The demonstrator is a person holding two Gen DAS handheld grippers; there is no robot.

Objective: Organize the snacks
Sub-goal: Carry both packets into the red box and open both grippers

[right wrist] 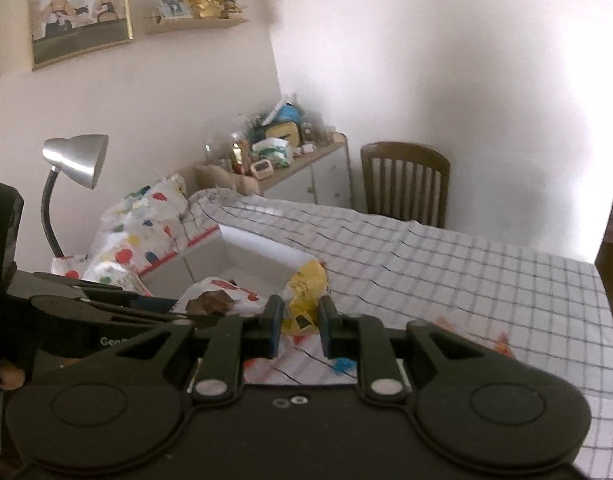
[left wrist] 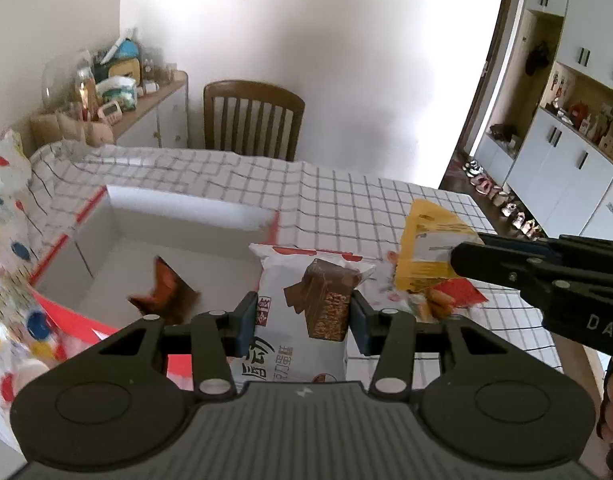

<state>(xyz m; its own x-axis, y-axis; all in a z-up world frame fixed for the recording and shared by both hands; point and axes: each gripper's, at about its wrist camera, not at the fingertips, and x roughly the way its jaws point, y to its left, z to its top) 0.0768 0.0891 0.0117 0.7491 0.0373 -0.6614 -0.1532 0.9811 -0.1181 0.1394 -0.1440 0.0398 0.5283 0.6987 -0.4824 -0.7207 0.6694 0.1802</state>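
Left wrist view showed the left gripper (left wrist: 298,320) clamped partway closed on a white snack bag (left wrist: 302,312) printed with brown bars, its blue pads pressing the bag's two sides and the bag held up off the checked tablecloth (left wrist: 346,200). Behind and left of the bag sat an open white box (left wrist: 178,208) with red edges, and a brown-orange packet (left wrist: 166,292) lay on the box floor. To the right, the right gripper (left wrist: 452,256) reached in from the edge of the frame, pinching a yellow bag (left wrist: 426,236) near its middle. A spotted plastic bag (left wrist: 6,208) lay at the left edge of the table, and a wooden chair (left wrist: 252,120) stood beyond the far side. From the right wrist view, the right gripper (right wrist: 299,326) was nearly closed on the yellow bag (right wrist: 306,292), which was crumpled between the pads and lifted above the cloth, in front of the box's near right corner. The white bag (right wrist: 222,296) showed just left of it, with the left gripper's black arm coming in from the left. A silver lamp (right wrist: 76,160) stood at the table's left end.
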